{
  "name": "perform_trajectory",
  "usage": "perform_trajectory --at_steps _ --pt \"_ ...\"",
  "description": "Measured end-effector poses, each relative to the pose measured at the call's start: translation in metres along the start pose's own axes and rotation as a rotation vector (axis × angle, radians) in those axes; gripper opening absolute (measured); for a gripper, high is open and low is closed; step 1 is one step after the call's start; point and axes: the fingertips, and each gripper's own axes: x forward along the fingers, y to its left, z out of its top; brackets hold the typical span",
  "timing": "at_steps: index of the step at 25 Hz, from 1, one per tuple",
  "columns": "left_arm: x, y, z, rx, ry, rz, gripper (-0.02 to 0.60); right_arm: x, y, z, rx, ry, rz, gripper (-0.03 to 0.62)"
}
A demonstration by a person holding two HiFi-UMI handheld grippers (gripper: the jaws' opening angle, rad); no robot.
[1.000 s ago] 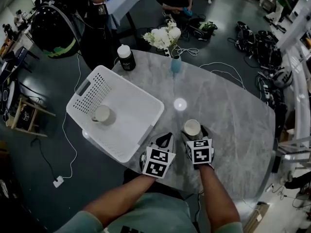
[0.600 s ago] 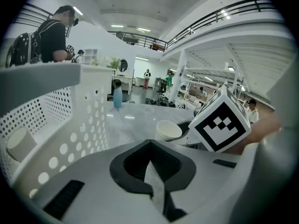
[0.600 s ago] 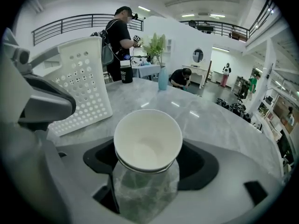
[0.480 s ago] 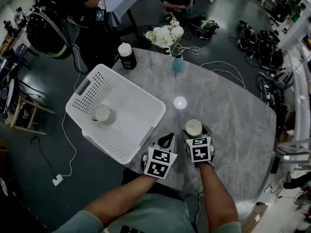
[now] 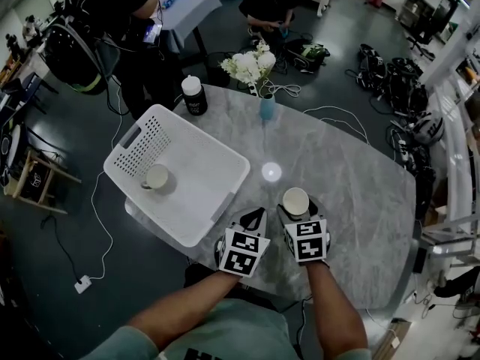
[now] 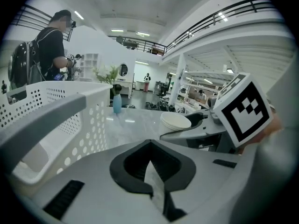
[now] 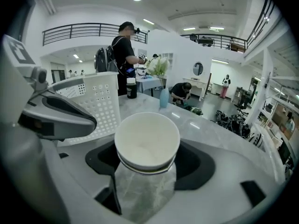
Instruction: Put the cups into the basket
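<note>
The right claw (image 5: pixel 297 208) has just been narrowing and now grips the cup (image 7: pixel 147 141) over the worktop (image 5: pixel 352 201). The left claw (image 5: pixel 253 217), pinched together and empty, stays beside the basket (image 5: pixel 217 193), whose other cup (image 5: pixel 157 177) is unmoved.

The right tool (image 5: pixel 298 210) has just been closing its jaws, and they now press on the cup (image 7: pixel 147 139) that stands between them; a second ago they stood wider around it. The tool has come up a little from the bench (image 5: pixel 352 193), taking the cup with it, and has rolled slightly. Beyond the bench, the person in black (image 5: pixel 112 6) has shifted, with one arm now lower. The head view has tipped a little, so more of the far floor (image 5: pixel 337 21) shows.
</note>
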Motion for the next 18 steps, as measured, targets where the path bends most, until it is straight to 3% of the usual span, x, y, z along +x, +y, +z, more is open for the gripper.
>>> perform_trajectory --at_steps 8,14,18 --pt "-0.043 -0.016 0.015 0.022 -0.068 0.013 0.002 -0.064 0.019 0.038 -0.053 -0.116 0.006 0.333" --pt "-0.092 -0.013 0.02 0.01 -0.093 0.043 0.002 -0.098 0.057 0.079 -0.11 -0.21 0.085 0.331" --pt "-0.123 -0.009 0.015 -0.008 -0.099 0.074 0.002 -0.116 0.095 0.106 -0.14 -0.254 0.181 0.331"
